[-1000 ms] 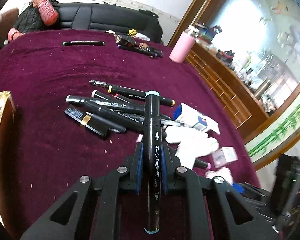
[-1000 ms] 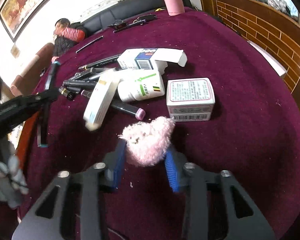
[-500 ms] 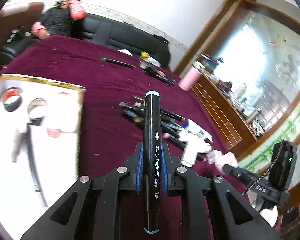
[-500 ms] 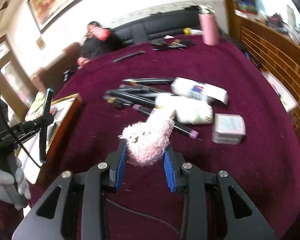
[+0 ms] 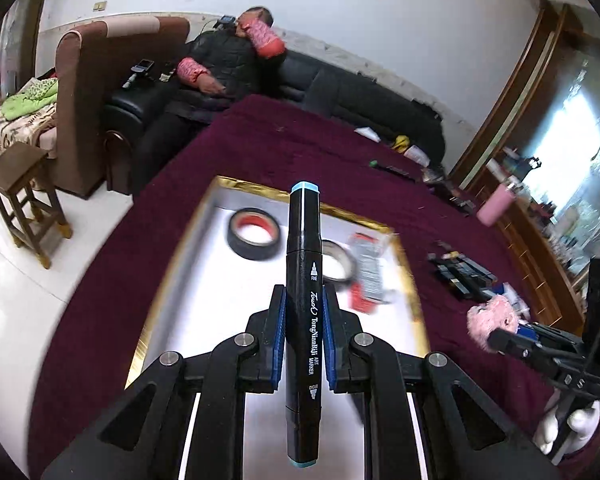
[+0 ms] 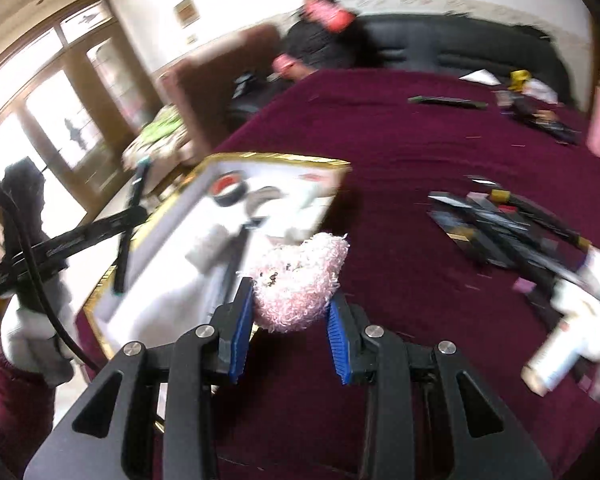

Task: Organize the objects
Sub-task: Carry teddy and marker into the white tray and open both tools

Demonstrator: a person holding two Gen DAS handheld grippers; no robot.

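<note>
Left gripper [image 5: 303, 312]: jaws pinching a black art marker with pale blue end caps [image 5: 303, 280], held lengthwise above the gold-rimmed white tray [image 5: 300, 194]. In the tray: a black tape roll with red core [image 5: 254, 240], a second roll, a red-and-white packet. Right gripper [image 6: 292, 320]: jaws pinching a fluffy pink ball [image 6: 300, 280], just beside the tray's edge, over the maroon-clothed worktop [image 6: 400, 152]. Loose dark pens [image 6: 500, 224] lie on the cloth further right.

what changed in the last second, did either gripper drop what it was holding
No. Both grippers swung away from the pile of pens and boxes toward the gold-rimmed tray, which now lies under the left gripper. It stays shut on the black marker; the right gripper still clamps the pink fluffy thing. The pile looks undisturbed.
</note>
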